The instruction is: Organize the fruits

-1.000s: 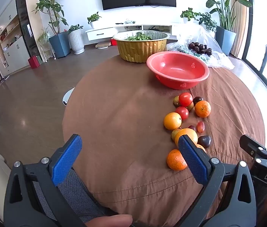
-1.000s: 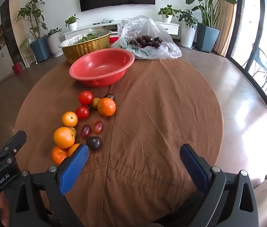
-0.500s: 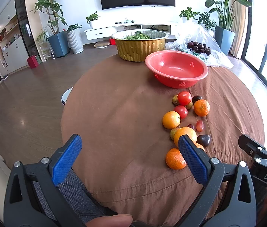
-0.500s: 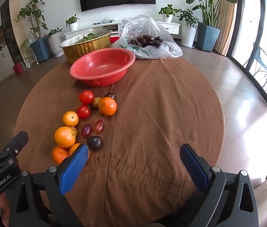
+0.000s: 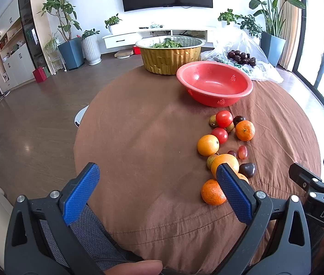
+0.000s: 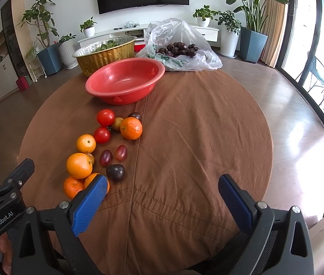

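Fruit lies loose on the brown cloth of the round tabletop (image 6: 208, 137), strung in a line from the near edge toward the far side. My left gripper (image 5: 157, 183) hangs above the near edge with its blue pads spread wide and nothing between them; my right gripper (image 6: 162, 190) is likewise wide apart and empty, just beside the left one over the same edge. Closest to me sit three oranges (image 6: 79, 165) bunched together, with a dark plum (image 6: 115, 172) touching none of them but just beside the nearest pair. Two red grapes (image 6: 121, 152) lie side by side a little farther in, and a smaller orange (image 6: 86, 143) rests near them. Beyond that come two tomatoes (image 6: 105, 117), a small greenish fruit (image 6: 117, 123) tucked between them, a mandarin (image 6: 131, 128) and another dark plum behind it. The red bowl (image 6: 125, 84) stands upright and holds nothing, just past the far end of the fruit line. Behind it, at the far edge of the tabletop, a gold foil basin (image 6: 104, 55) carries green leaves, and a clear plastic bag (image 6: 182, 45) beside it holds a heap of dark plums. In the left view a fingertip shows at the bottom of the frame, below the gripper.
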A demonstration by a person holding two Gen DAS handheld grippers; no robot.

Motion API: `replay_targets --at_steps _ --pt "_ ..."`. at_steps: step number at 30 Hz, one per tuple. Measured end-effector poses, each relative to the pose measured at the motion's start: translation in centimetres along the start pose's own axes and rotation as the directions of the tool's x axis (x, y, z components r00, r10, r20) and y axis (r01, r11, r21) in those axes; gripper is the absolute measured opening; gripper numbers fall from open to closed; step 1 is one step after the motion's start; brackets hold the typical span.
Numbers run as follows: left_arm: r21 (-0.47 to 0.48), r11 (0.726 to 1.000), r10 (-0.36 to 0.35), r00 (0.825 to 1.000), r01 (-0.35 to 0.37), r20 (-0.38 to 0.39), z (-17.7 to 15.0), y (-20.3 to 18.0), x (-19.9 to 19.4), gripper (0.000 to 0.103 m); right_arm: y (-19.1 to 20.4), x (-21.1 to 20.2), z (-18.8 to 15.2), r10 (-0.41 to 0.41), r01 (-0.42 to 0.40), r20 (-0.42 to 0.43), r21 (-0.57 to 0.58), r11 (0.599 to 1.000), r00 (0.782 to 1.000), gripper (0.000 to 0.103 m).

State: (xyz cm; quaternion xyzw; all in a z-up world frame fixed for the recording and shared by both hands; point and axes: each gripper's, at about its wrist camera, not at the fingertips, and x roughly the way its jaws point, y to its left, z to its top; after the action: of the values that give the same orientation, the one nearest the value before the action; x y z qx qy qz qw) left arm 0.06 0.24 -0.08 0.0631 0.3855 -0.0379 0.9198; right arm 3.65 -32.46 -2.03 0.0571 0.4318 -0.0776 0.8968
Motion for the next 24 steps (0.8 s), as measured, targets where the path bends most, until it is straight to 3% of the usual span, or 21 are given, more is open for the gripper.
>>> replay_targets --at_steps 24 --pt "0.003 1.0 -0.002 1.0 0.002 0.001 -0.28 -0.56 -0.16 0.103 -0.01 0.02 -0.11 0.003 -0.003 -0.001 0.003 1.0 1.0 0.099"
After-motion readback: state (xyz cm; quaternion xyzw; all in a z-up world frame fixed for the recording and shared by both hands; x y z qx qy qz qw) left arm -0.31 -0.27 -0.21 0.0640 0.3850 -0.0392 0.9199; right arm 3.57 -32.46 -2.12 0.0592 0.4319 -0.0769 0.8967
